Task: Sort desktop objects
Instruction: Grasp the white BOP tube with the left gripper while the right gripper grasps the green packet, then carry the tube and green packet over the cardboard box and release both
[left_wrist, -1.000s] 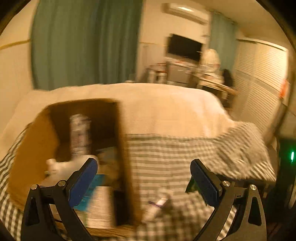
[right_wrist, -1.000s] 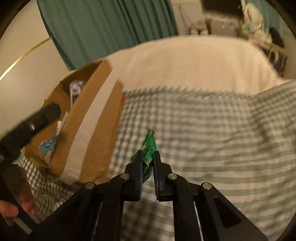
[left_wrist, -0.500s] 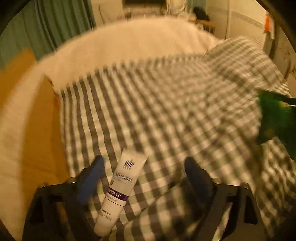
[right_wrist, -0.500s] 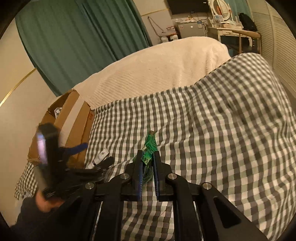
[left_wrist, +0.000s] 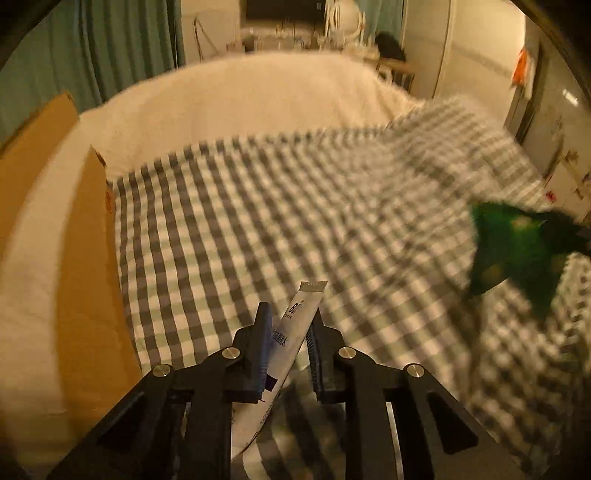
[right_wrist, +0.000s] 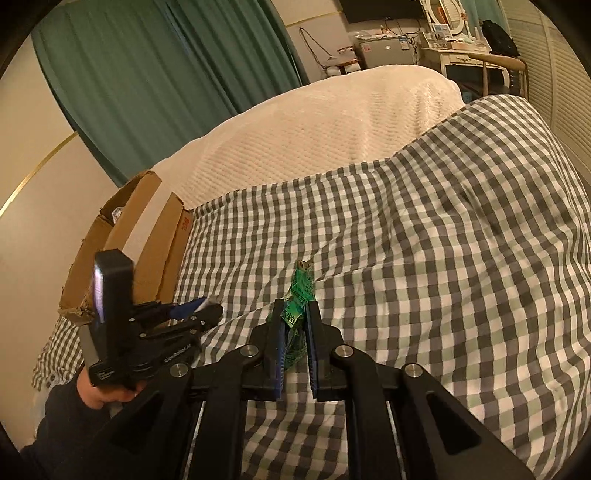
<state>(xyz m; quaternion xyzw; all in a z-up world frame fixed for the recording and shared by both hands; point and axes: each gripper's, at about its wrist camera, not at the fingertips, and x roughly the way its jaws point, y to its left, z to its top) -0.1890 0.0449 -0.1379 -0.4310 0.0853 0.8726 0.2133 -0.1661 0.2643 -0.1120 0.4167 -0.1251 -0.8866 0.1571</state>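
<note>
A white tube lies on the checked cloth, tail end pointing away. My left gripper is closing on it; both pads touch the tube's sides. The right wrist view shows that left gripper low over the cloth beside the cardboard box, with a hand holding it. My right gripper is shut on a green packet, which sticks out past the fingertips above the cloth. In the left wrist view the green packet hangs blurred at the right edge.
The open cardboard box stands to the left on the bed, its flaps up and its contents mostly hidden. A cream blanket covers the bed's far part. Green curtains, a dresser and a louvred door stand beyond.
My left gripper came down from above the box to the tube on the cloth, and its jaws drew in around it. The right gripper shifted sideways with the packet, then held still.
</note>
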